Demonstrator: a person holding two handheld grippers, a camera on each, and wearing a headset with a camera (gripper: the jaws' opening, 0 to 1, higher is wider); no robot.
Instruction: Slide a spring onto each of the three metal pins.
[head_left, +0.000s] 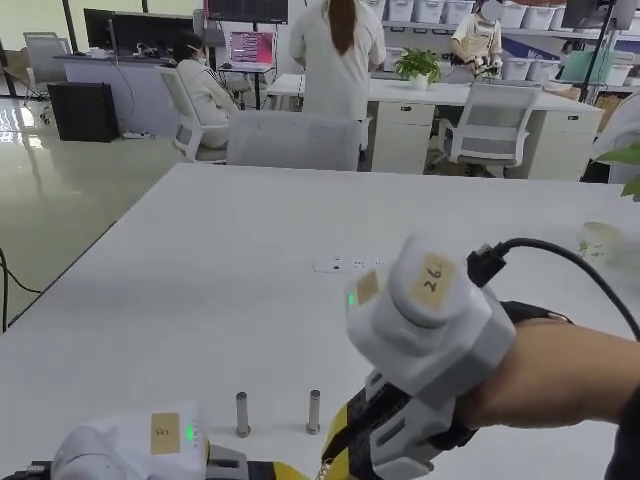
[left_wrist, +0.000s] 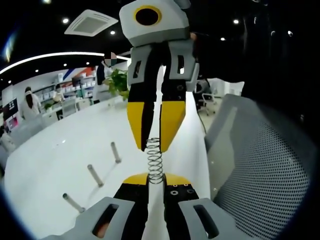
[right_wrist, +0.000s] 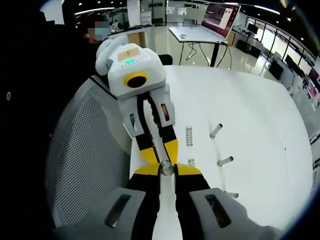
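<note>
Spanning most of the head view, white table with office desks, chairs and a few people behind it. Grey mesh chair back sits just off the near table edge, on the right in the left gripper view and on the left in the right gripper view. Left gripper and right gripper face each other tip to tip above that edge. Both have black-and-yellow jaws, drawn narrow. A hand wraps the right gripper's white body in the head view, with a black cable looping off its back. Both sets of tongs are pinched on the same spring, one at each end. The coil is stretched straight between the tips, off the table surface. The right gripper view sees it end-on as a small ring between its own yellow tips. Three metal pins stand upright in a row on the table, near the spring but apart from it, and all three are bare. Two of them show in the head view, just beyond the gripper tips. One spare spring lies flat on the table between the left gripper's jaws and the pins. A second coil lies nearer the tips, too small to make out fully.
</note>
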